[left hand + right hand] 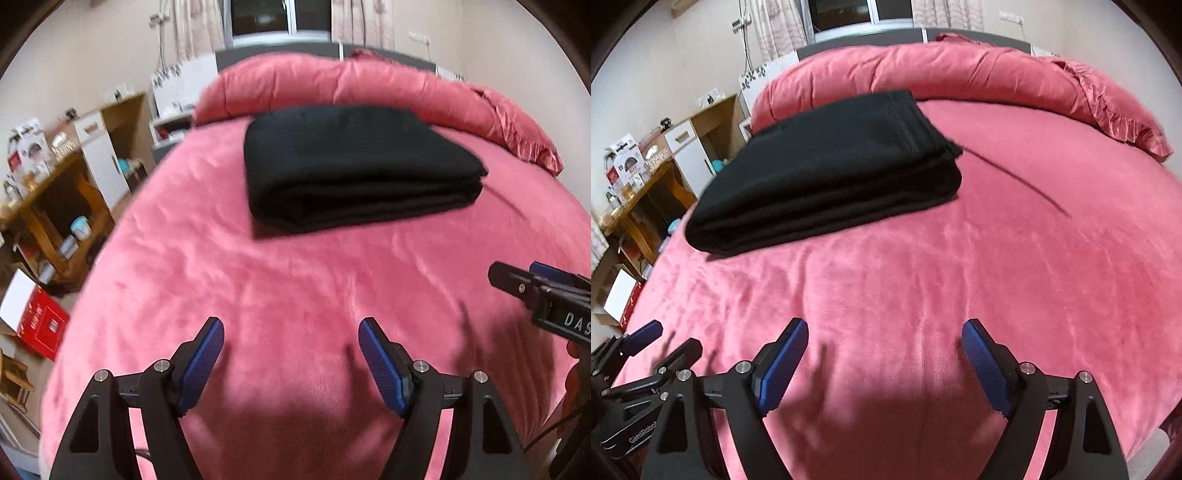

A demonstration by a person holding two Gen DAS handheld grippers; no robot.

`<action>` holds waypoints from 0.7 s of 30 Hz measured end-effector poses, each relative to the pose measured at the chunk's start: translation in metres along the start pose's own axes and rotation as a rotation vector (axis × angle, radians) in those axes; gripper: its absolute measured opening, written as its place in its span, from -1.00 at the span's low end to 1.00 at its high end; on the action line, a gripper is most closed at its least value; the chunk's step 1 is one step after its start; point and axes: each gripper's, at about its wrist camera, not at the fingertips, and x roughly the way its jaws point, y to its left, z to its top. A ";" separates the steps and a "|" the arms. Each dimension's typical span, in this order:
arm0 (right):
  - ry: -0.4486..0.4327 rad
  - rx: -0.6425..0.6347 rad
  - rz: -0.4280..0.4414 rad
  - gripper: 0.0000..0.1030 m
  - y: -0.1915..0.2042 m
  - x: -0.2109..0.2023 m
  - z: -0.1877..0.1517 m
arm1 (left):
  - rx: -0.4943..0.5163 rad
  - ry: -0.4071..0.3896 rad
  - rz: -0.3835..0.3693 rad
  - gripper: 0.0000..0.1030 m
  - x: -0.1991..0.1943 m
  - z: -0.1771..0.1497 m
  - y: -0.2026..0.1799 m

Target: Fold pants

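Lying folded into a thick black rectangle, the pants point(354, 166) are sitting on the pink bed point(295, 280), toward the head end and just short of the rolled pink duvet point(332, 79) running along that edge. Their long axis is running across the bed, parallel to the duvet roll, with the stacked fold edges facing the foot side where both grippers are hovering.

Going left to right: the left gripper point(291, 341) is pointing down over bare bed cover, with its 2 blue pads point(205, 363) standing wide apart and nothing between them. The pants are lying straight ahead of its fingers, well apart from them. The right gripper point(884, 343) is spread just as wide and is holding nothing either; from its own camera the pants point(827, 173) are lying ahead and off to the left, with the right-hand corner of the bundle being the nearest part. A thin dark cord point(1015, 182) is trailing from that corner across the cover toward the right edge of the bed.

Judging by these views, the left gripper is facing the bundle squarely, while the right one is sitting off past its right end. The fold is looking finished, with no loose leg or waistband sticking out, so any further reach is probably amounting only to tidying that cord.
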 end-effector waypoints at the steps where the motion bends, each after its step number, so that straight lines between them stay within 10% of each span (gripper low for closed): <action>1: -0.013 -0.002 -0.004 0.71 0.000 -0.006 0.000 | 0.000 -0.015 0.001 0.49 -0.006 0.001 0.001; 21: -0.128 -0.029 -0.039 0.73 0.029 -0.064 -0.001 | -0.065 -0.108 0.034 0.49 -0.062 0.011 0.009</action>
